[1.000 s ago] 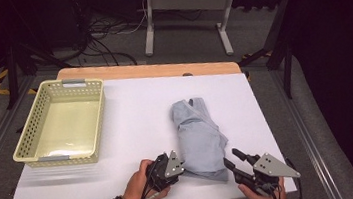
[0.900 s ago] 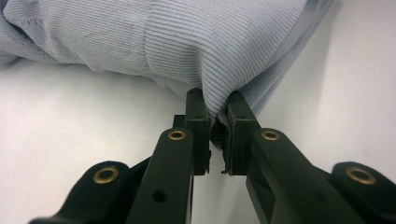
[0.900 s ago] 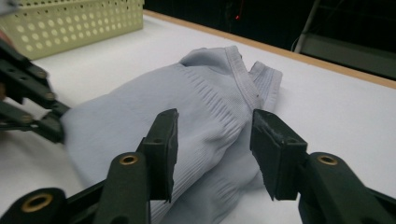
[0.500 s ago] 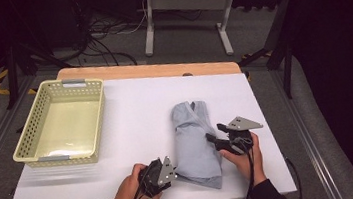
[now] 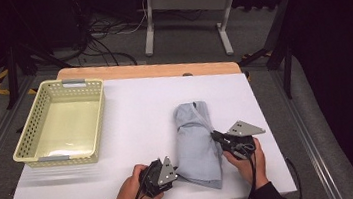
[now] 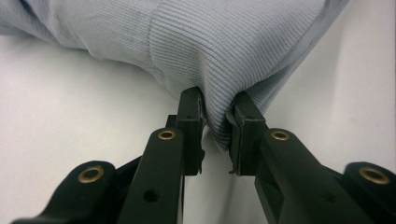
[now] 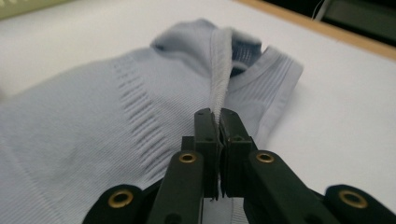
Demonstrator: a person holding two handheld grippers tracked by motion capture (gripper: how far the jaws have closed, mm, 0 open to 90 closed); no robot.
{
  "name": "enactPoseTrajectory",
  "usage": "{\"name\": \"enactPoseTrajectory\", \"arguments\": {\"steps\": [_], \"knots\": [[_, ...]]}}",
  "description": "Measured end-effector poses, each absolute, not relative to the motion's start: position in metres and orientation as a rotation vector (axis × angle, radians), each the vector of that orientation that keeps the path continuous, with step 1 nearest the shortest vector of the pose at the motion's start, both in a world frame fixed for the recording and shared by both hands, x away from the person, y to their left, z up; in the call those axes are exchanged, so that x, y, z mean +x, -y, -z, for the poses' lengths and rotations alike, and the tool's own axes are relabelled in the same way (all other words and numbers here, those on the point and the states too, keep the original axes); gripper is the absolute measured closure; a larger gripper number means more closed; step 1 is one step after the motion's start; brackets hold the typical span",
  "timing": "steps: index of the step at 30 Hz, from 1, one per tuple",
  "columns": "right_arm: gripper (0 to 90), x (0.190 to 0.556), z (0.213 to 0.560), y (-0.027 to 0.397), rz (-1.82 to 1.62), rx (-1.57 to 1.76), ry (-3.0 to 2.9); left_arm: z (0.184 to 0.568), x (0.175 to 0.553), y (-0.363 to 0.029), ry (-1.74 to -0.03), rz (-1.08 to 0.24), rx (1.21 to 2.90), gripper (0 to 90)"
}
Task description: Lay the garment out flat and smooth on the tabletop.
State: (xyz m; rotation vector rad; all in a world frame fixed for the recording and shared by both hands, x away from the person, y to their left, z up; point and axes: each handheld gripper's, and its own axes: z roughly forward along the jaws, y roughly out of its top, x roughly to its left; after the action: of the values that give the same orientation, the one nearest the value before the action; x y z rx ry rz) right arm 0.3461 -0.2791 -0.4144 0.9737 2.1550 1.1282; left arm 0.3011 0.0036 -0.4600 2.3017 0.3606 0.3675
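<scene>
A folded light-blue ribbed garment (image 5: 196, 137) lies on the white table (image 5: 136, 114), right of centre. My left gripper (image 5: 176, 173) sits at its near left corner. In the left gripper view a fold of the garment (image 6: 233, 46) is pinched between the jaws of the left gripper (image 6: 217, 116); those jaws have just been opening a little, and the fabric is still between the pads. My right gripper (image 5: 214, 135) is at the garment's right side. It has just closed, and in the right gripper view the right gripper (image 7: 218, 116) is shut on a raised ribbed edge of the garment (image 7: 93, 121).
A pale yellow plastic basket (image 5: 53, 158) stands at the table's left, with nothing in it. A wooden strip (image 5: 146, 70) runs along the far edge. Table legs and cables lie on the floor beyond.
The right gripper moved from the table's near right corner up to the garment's right side and closed on its edge. The left hand stayed at the near left corner.
</scene>
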Motion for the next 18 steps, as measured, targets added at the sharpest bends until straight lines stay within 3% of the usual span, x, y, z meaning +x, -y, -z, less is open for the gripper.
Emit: {"name": "enactPoseTrajectory", "arguments": {"steps": [7, 18], "knots": [[88.7, 0.319, 0.394, 0.294, -1.154, 1.01, -2.087, 0.456, 0.299, -0.005, -0.326, -0.357, 2.275, 55.3], [87.0, 0.33, 0.434, 0.299, -1.047, 1.122, -2.186, 0.433, 0.288, -0.013, -0.269, -0.33, 2.172, 28.3]]}}
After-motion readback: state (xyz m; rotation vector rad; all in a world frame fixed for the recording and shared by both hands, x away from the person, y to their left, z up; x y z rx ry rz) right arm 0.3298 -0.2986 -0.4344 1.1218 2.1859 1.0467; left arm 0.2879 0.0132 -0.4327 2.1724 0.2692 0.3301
